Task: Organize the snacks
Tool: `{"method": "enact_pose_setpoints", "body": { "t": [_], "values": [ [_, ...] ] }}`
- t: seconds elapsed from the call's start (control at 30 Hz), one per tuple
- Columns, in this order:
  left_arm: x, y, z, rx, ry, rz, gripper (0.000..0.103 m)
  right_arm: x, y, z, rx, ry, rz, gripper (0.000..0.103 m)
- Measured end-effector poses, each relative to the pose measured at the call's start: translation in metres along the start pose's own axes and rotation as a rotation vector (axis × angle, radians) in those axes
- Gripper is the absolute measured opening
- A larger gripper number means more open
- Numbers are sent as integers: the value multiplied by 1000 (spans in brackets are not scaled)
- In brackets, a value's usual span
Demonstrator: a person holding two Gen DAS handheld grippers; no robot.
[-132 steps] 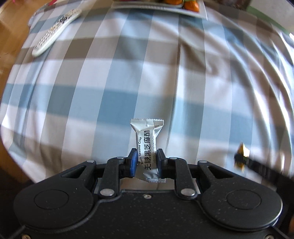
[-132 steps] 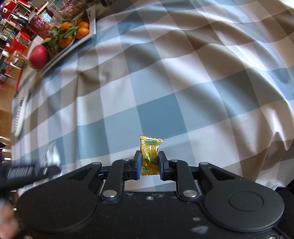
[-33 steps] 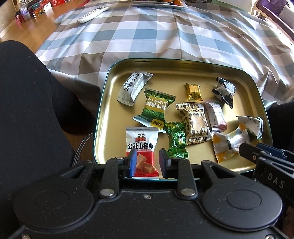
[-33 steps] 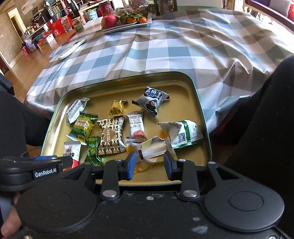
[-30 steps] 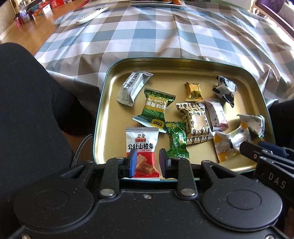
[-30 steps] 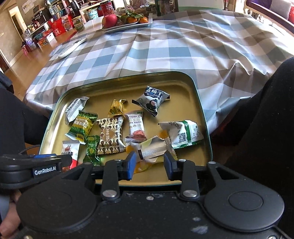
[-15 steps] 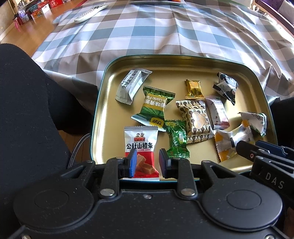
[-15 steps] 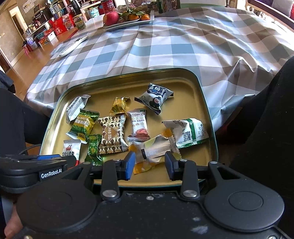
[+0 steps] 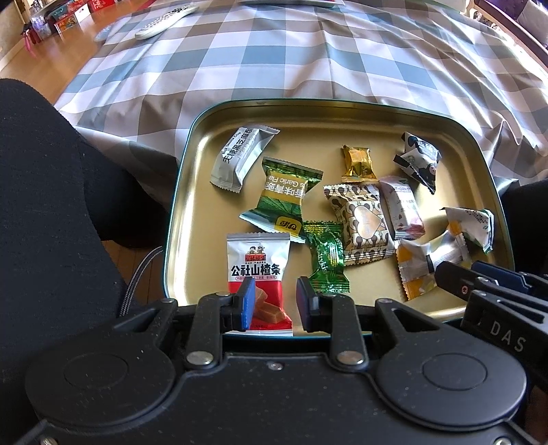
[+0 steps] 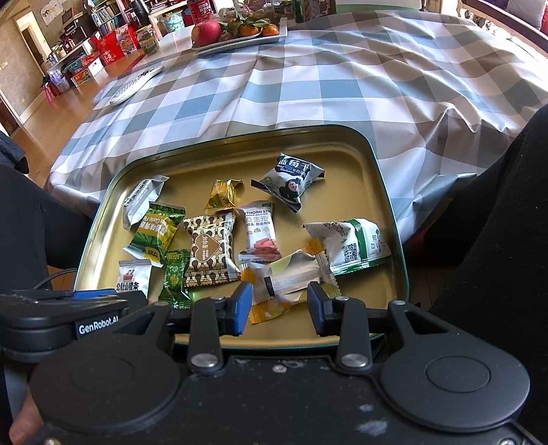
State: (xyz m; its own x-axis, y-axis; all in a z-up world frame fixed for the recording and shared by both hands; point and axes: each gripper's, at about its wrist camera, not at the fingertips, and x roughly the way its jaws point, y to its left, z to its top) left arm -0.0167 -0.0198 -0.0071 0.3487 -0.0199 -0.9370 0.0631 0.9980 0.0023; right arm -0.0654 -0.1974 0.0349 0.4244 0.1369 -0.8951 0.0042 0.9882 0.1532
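A gold tin tray point(image 9: 191, 191) point(image 10: 383, 191) rests on the person's lap and holds several wrapped snacks. Among them are a grey sesame crisp pack point(image 9: 239, 157), a green garlic pack point(image 9: 284, 202), a red and white hawthorn pack point(image 9: 257, 270) and a small gold candy point(image 9: 358, 162) point(image 10: 222, 193). My left gripper point(image 9: 272, 303) is open and empty over the tray's near edge, above the hawthorn pack. My right gripper point(image 10: 279, 308) is open and empty over a white and yellow pack point(image 10: 291, 277) at the near edge.
A blue and grey checked tablecloth point(image 10: 308, 78) covers the table beyond the tray. A remote control point(image 10: 137, 84) lies at its far left, a fruit plate point(image 10: 236, 30) at the far end. The person's black-clad legs point(image 9: 51, 188) flank the tray.
4.4 s ago each gripper held a snack over the tablecloth; now both are open and empty over the tray on the lap. In the last second both edged slightly closer to the tray.
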Motion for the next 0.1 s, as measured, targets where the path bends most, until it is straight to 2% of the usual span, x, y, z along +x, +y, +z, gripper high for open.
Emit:
{"method": "enact_pose_setpoints", "body": {
  "t": [0.1],
  "values": [
    [0,-1,0,0,5,-2,36,0,0,0,0,0,-1,38]
  ]
}}
